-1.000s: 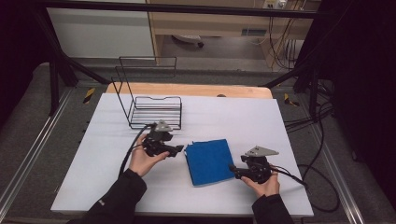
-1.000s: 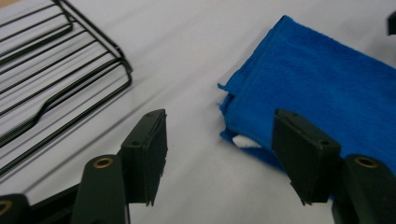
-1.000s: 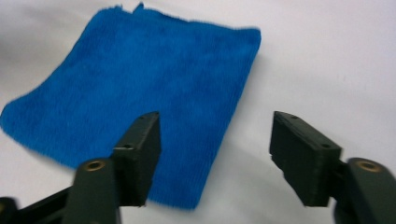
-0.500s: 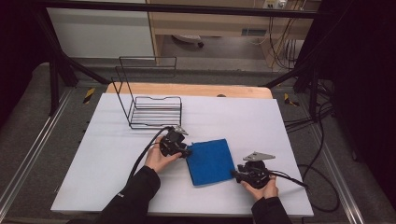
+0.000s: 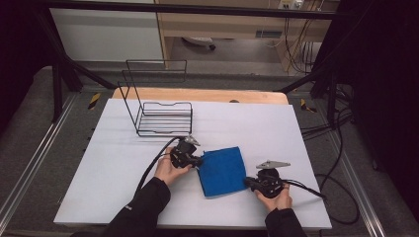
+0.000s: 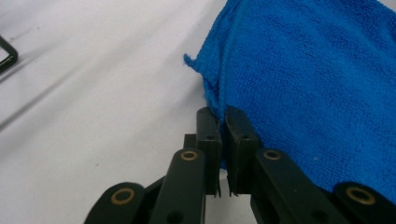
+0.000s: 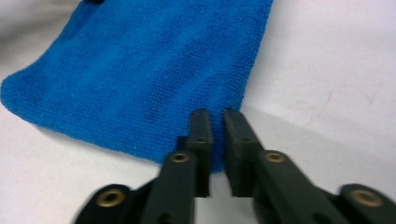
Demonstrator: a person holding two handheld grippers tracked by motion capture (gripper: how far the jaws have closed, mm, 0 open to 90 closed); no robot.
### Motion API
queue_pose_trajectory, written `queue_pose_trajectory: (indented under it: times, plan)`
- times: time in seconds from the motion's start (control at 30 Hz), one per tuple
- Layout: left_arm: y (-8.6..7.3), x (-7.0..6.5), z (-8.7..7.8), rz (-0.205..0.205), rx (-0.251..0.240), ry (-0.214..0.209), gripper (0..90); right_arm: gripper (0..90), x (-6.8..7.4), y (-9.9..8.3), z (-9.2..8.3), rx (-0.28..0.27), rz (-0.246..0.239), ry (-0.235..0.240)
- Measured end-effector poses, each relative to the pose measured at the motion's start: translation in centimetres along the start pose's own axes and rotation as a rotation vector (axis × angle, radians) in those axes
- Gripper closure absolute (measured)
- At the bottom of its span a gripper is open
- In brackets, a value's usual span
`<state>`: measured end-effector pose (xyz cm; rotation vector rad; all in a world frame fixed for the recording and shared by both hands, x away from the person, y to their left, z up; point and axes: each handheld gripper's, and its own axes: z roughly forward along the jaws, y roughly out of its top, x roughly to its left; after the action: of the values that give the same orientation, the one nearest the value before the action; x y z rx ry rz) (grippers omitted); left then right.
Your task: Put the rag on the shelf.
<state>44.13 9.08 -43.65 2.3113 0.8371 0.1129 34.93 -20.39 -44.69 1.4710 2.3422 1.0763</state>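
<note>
**Ana:** Table (image 5: pixel 306 148) first: white top, with a black wire rack (image 5: pixel 163 116) standing at its far left, well apart from the work. Nearer the person lies a blue microfibre cloth (image 5: pixel 222 170), flat on the surface between the two hands and turned a little askew.

**Ben:** And the tools on it?

**Ana:** The left gripper (image 6: pixel 218 122) sits at the cloth's left edge, close to the frayed far corner. Its jaws stand almost together with the hem between them, so it seems to have a thin pinch of the cloth. The right gripper (image 7: pixel 215 122) is at the near right corner, jaws just as narrow, the blue edge running in between the tips. It looks clamped too, though how much fabric it has is hard to judge.

**Ben:** So the step is a fold or a lift by two opposite points?

**Ana:** That is the likely reading. To do it well, the person would want both pinches firm before raising anything, since each bite is shallow and terry slips. Both hands should rise together and level, keeping the cloth lightly taut between them, so it neither sags nor drags on the table. The rack is far enough off to pose no hazard.
</note>
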Motion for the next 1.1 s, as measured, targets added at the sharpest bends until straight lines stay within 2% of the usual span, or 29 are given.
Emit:
queue_pose_trajectory:
  times: [0.13, 0.23, 0.3, 0.4, 0.47, 0.57, 0.67, 0.73, 0.8, 0.9, 0.93, 1.0, 1.1]
  plan:
    - [-1.0, -0.4, -1.3, 0.003, -0.013, 0.012, 86.1, 87.9, -0.5, 1.1, 0.2, 0.002, -0.014, 0.01]
    - [-2.5, -1.0, -2.7, -0.02, -0.033, 0.014, 86.1, 87.9, -0.6, 2.1, 0.5, -0.006, -0.04, 0.008]
    - [-2.9, -1.2, -3.0, -0.028, -0.037, 0.019, 86.0, 87.9, -0.6, 2.8, 0.8, -0.002, -0.066, 0.014]
    - [-4.7, -2.4, -4.4, -0.051, -0.04, 0.044, 85.9, 87.8, -0.4, 3.9, 1.6, -0.005, -0.122, 0.027]
    - [-5.1, -2.6, -4.7, -0.066, -0.043, 0.047, 85.9, 87.8, -0.2, 4.6, 2.2, 0.004, -0.147, 0.033]
    - [-6.8, -4.1, -5.7, -0.103, -0.051, 0.067, 85.8, 87.8, 0.5, 5.8, 3.3, 0.011, -0.201, 0.04]
    - [-7.3, -4.7, -5.9, -0.108, -0.058, 0.08, 85.5, 87.1, 1.0, 6.3, 4.1, 0.01, -0.224, 0.042]
    - [-7.6, -5.1, -5.7, -0.113, -0.075, 0.094, 84.8, 83.4, 1.1, 6.2, 4.3, 0.0, -0.23, 0.031]
    - [-7.6, -5.1, -5.6, -0.116, -0.081, 0.098, 82.9, 73.3, 1.4, 5.8, 4.0, -0.044, -0.248, 0.006]
    - [-7.8, -4.5, -5.6, -0.112, -0.089, 0.113, 75.1, 55.1, 2.2, 5.2, 2.6, -0.109, -0.238, 0.057]
    - [-7.9, -4.3, -5.7, -0.118, -0.096, 0.105, 72.0, 53.3, 2.5, 4.9, 2.1, -0.121, -0.233, 0.075]
    - [-7.9, -4.1, -6.0, -0.1, -0.104, 0.108, 64.5, 50.4, 3.4, 3.9, 0.9, -0.146, -0.234, 0.119]
    - [-8.0, -3.7, -6.6, -0.088, -0.105, 0.096, 50.3, 50.9, 4.5, 2.5, 0.1, -0.139, -0.24, 0.157]
